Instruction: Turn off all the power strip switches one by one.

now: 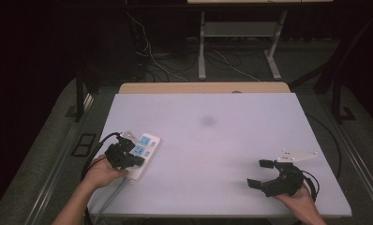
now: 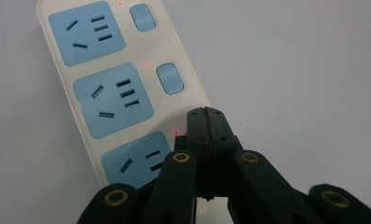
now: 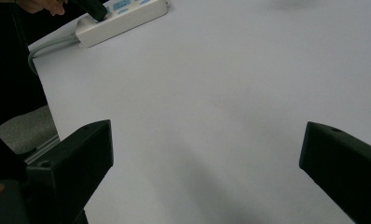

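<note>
Left gripper view: the left gripper (image 2: 206, 114), jaws pressed together, tips over the white plastic power strip with blue sockets (image 2: 110, 88) beside a lit red lamp. High view: the strip lies at the white table's (image 1: 212, 140) left edge; the right gripper (image 1: 262, 173), jaws spread, holds nothing.

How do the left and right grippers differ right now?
The left gripper has its fingers pressed together; the right gripper has them spread wide. The left sits over the power strip, tips at the third switch; the right hovers over bare table, far from the strip. Both are black, hand-held, and hold nothing.
</note>
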Demonstrator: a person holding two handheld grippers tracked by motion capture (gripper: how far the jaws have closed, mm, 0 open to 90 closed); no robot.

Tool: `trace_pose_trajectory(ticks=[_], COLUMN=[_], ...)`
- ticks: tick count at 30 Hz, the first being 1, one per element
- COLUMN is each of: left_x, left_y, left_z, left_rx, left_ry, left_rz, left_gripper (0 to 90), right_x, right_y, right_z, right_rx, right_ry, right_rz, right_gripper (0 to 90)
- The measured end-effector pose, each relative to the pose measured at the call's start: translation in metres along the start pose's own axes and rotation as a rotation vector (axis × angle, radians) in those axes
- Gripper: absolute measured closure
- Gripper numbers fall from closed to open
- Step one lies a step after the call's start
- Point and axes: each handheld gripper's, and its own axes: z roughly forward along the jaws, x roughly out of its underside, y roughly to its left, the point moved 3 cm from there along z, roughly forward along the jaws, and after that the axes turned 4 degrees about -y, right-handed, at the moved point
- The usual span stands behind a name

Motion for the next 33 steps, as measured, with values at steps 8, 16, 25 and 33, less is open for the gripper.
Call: trace_pose_trajectory(ticks=[8, 16, 25, 33], left_x=[0.0006, 0.0006, 0.0024, -0.0037], left_y=[0.0004, 0.0002, 0.0009, -0.0019], left_z=[-0.0003, -0.0006, -0.0011, -0.0047], left_rx=[0.000, -0.007, -0.007, -0.020], left_ry=[-0.007, -0.010, -0.028, -0.037], left_rz=[-0.008, -0.027, -0.070, -0.027], left_gripper=[89.4, 89.4, 89.3, 89.4], right_x=[0.0001, 0.0002, 0.0003, -0.0001], right_y=[-0.0020, -0.0024, -0.0029, -0.0050], right_z=[-0.0015, -0.0017, -0.0016, -0.0024], right_rx=[0.006, 0.011, 0.012, 0.026], right_ry=[-0.003, -0.001, -0.001, -0.004], right_rz=[0.004, 0.006, 0.006, 0.015], right_gripper=[2.6, 2.6, 2.6, 2.6])
